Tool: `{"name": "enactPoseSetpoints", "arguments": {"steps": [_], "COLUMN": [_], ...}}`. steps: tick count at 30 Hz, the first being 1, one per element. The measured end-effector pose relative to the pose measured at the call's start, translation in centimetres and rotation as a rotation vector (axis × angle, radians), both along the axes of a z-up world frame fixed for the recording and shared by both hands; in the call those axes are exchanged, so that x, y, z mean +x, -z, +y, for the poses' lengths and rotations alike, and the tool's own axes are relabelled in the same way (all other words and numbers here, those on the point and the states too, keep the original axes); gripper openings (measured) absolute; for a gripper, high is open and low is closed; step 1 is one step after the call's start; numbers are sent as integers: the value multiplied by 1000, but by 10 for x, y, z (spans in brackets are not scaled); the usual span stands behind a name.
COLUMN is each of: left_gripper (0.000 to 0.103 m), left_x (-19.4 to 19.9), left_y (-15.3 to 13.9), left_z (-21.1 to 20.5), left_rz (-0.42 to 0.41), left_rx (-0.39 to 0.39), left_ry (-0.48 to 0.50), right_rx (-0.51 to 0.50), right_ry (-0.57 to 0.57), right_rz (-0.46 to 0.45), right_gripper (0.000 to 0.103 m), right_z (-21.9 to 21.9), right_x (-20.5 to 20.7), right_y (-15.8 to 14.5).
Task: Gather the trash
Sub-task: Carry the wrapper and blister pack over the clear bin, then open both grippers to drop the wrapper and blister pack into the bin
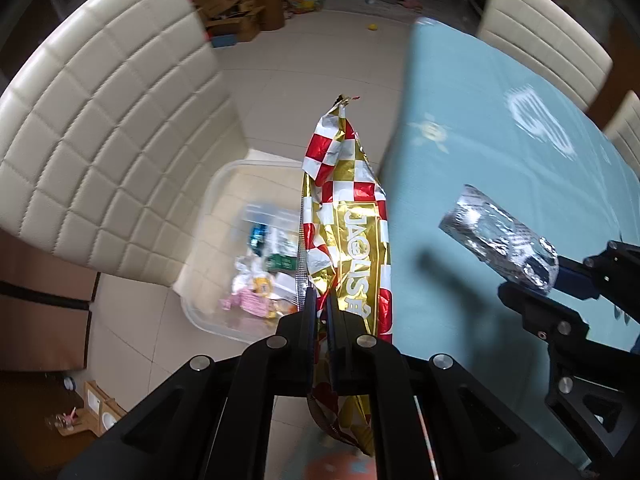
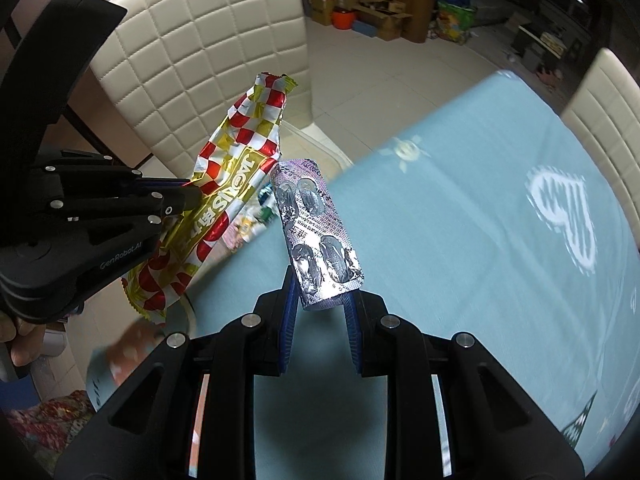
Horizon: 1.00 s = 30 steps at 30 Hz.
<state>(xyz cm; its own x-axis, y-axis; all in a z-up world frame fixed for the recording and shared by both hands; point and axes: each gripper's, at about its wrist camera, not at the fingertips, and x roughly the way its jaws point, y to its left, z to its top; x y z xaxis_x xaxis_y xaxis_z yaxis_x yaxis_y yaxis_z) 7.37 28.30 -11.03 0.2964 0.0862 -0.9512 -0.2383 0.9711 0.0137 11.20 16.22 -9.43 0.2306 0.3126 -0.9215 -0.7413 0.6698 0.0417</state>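
Observation:
My left gripper (image 1: 319,304) is shut on a crumpled red, white and gold checked snack wrapper (image 1: 344,216), held in the air past the table's edge. Below it on the floor stands a clear plastic bin (image 1: 216,196) with several pieces of trash inside. From the right wrist view the same wrapper (image 2: 224,208) hangs from the left gripper (image 2: 192,196). My right gripper (image 2: 320,300) is shut on a used silver pill blister pack (image 2: 316,232), held above the table near its edge. The left wrist view shows that blister pack (image 1: 500,236) in the right gripper (image 1: 556,276).
A table with a light blue cloth (image 2: 460,240) fills the right side. A cream quilted chair (image 1: 100,140) stands left of the bin; more cream chairs (image 1: 544,32) stand beyond the table. Cardboard boxes (image 2: 372,4) clutter the far floor.

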Motion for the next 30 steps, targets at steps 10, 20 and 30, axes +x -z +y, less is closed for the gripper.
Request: {"name": "enactPoseSetpoints", "arguments": {"steps": [10,20,30], "left_gripper": [10,89,89], "left_x": [16,13,-10], "left_y": [4,19,35], "left_z": [67,103,127], "left_rz": [-9,-5,29], "left_rx": [4,55,38], "left_ry": [-114,-207,-319], "right_rx": [-8,-18,1], "right_ry": [-55,-87,-110], "right_rz": [19,83,97], "right_gripper": [25,26,69], "right_z": [59,82,105], "right_x": [29,44,41], "right_y": [11,41,54]}}
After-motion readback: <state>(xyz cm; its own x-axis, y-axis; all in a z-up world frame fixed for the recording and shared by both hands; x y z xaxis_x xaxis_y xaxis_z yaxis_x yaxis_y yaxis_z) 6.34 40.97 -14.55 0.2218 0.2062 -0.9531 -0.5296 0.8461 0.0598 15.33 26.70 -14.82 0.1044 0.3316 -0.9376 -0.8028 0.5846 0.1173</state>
